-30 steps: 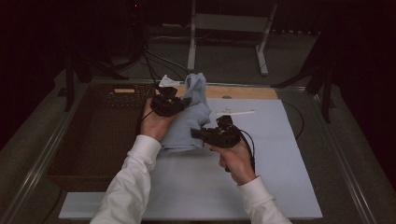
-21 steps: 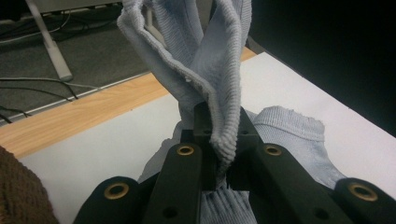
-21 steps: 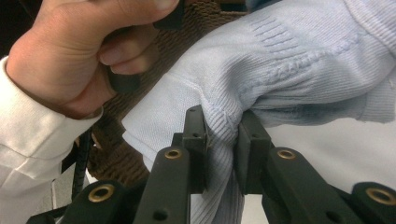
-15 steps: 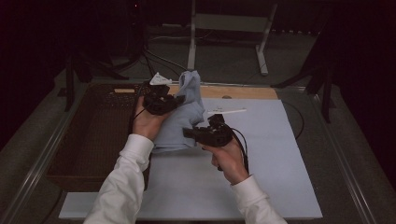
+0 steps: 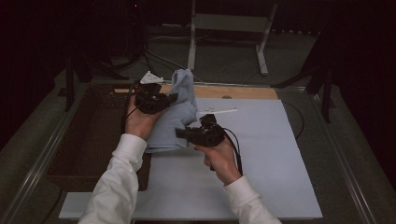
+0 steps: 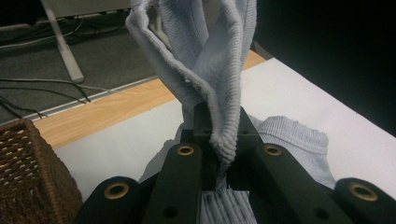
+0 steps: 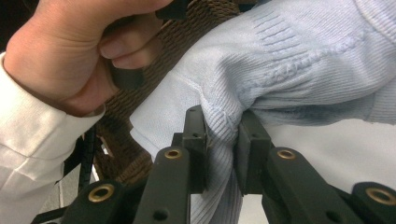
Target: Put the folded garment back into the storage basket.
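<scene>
A: While you have the pale blue ribbed knit garment (image 5: 176, 116) lifted off the white sheet-covered counter (image 5: 261, 158), how far along would you say you are?

B: You're mid-way, I'd judge. Your left tool (image 5: 172, 97) is clamped tight on a ribbed edge (image 6: 219, 135), holding it up high near the far side of the counter. Your right tool (image 5: 180, 133) is closed on a bunched fold (image 7: 223, 126) lower down. So the garment hangs between your two tools, its lower part draping onto the counter beside the brown wicker basket (image 6: 32, 172).

A: What's left?

B: Likely shaping it and laying it flat, or setting it in the basket. You haven't put it down anywhere.

A: Anything you can't make out?

B: What kind of garment it is, since the folds hide its outline. In the high view your hands cover the jaws, and the dark surroundings swallow the basket's far edge.
</scene>
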A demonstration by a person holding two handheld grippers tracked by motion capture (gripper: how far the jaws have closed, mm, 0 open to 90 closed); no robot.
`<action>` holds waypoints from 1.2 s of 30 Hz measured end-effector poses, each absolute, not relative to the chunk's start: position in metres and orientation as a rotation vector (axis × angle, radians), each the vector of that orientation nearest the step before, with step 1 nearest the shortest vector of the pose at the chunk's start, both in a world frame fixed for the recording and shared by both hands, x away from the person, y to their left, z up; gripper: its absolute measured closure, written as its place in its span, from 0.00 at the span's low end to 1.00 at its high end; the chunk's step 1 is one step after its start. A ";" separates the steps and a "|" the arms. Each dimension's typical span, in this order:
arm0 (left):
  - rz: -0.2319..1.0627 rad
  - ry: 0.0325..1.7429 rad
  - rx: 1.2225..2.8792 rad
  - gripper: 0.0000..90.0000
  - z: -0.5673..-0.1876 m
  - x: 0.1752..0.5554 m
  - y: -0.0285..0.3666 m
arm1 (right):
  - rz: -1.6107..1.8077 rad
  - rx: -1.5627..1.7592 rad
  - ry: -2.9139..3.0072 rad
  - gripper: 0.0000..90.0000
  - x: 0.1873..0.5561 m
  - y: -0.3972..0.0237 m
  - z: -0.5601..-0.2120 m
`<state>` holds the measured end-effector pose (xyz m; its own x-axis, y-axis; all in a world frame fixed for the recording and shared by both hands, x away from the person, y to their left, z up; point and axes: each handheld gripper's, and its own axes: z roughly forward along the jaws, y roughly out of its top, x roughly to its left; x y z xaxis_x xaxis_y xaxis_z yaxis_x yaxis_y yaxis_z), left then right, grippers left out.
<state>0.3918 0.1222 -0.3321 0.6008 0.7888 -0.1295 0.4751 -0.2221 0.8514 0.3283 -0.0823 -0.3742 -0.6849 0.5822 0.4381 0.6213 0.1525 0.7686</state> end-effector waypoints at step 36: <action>0.452 1.061 1.829 0.95 -0.321 0.395 0.156 | -1.596 -1.215 -2.357 0.86 0.337 -0.052 -0.376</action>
